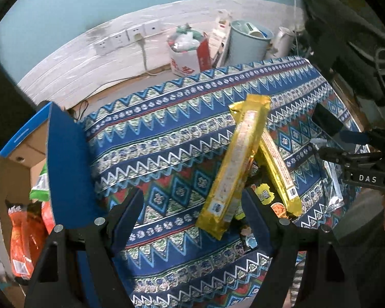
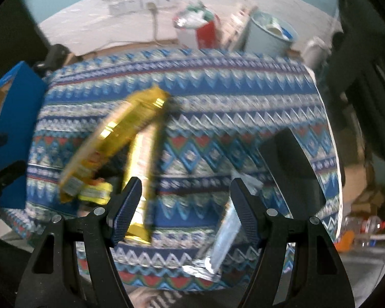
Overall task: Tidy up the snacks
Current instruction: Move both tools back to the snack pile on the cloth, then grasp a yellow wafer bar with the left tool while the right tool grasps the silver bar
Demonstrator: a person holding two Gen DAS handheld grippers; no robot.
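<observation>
Two long gold snack packs lie crossed on the patterned cloth table (image 1: 166, 138): one gold pack (image 1: 233, 164) on top, a second gold pack (image 1: 279, 172) under it, over a dark snack bag (image 1: 264, 195). My left gripper (image 1: 192, 202) is open, its right finger just beside the top pack's near end. My right gripper (image 2: 186, 192) is open and empty over the table; its view is blurred. It shows the gold packs (image 2: 115, 141) to its left and a silver-blue packet (image 2: 225, 233) at the table's near edge. The right gripper also shows in the left wrist view (image 1: 351, 154).
An open cardboard box with blue flaps (image 1: 61, 164) stands at the table's left, holding orange (image 1: 25, 236) and green snack bags. Beyond the table are a pale blue bin (image 1: 249, 41), a white bag (image 1: 187, 51) and wall sockets (image 1: 125, 36).
</observation>
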